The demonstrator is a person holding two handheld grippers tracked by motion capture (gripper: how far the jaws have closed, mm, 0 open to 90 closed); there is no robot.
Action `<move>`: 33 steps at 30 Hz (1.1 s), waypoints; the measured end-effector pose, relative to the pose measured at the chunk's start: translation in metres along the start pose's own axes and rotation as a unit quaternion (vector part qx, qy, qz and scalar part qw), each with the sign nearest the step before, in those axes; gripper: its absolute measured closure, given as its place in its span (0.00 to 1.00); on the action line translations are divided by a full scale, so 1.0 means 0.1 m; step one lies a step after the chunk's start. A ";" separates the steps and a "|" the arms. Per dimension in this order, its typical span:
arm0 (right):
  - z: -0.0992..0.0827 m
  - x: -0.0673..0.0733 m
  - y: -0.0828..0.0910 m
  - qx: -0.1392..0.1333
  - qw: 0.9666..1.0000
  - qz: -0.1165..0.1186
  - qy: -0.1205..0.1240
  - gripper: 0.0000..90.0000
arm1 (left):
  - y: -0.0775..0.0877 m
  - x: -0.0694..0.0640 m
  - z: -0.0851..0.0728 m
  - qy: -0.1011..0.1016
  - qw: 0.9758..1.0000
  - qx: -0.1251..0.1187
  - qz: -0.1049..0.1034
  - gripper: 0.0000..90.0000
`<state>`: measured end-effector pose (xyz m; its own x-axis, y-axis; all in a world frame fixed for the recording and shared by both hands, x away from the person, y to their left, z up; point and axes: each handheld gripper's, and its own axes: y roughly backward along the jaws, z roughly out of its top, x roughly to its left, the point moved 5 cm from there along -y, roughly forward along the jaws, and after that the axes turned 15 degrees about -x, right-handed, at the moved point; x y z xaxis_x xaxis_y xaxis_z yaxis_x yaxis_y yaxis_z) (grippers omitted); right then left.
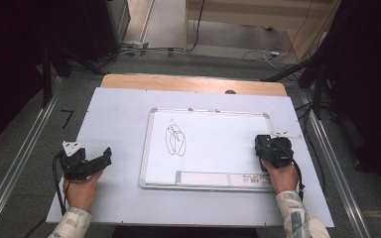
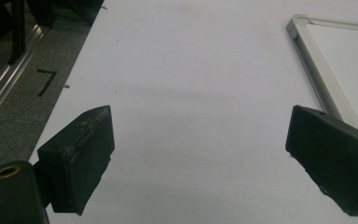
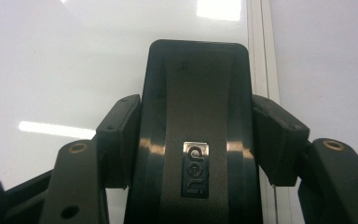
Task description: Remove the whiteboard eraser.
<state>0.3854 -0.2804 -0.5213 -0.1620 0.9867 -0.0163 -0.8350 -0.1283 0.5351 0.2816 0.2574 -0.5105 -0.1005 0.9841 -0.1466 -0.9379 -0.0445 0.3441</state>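
Two matte black pads of my right gripper point(image 3: 196, 140) clamp a rounded, glossy dark eraser point(image 3: 196, 112) with a small metal badge, lying at the right edge of the smooth, silver-framed whiteboard point(image 1: 151, 144) beside a black scribble point(image 1: 175, 140). My left gripper point(image 2: 198, 154) hangs with its jaws spread wide and bare over the pale mat point(image 2: 191, 70).

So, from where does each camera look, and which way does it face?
High view: above the table, looking forward and down; forearms and both grippers show.
Left gripper view: on the left gripper, open jaws facing the whiteboard corner.
Right gripper view: on the right gripper, jaws clamping the black eraser.
All views share the whiteboard.
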 end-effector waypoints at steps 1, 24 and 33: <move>0.00 0.00 0.00 0.000 1.000 -0.001 0.002 0.41 | 0.00 0.00 0.00 0.000 1.000 0.000 0.000 0.09; 0.25 0.09 0.31 -0.056 0.998 0.018 -0.004 0.41 | 0.00 0.01 0.00 0.006 1.000 -0.001 -0.001 0.09; 0.25 0.16 0.31 -0.049 0.998 0.030 -0.002 0.41 | 0.00 0.03 0.00 0.008 1.000 0.001 0.001 0.09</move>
<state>0.3707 -0.2663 -0.4839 -0.2112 0.9773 0.0175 -0.8711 -0.1963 0.4502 0.2811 0.2605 -0.5113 -0.1071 0.9812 -0.1606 -0.9372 -0.0457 0.3458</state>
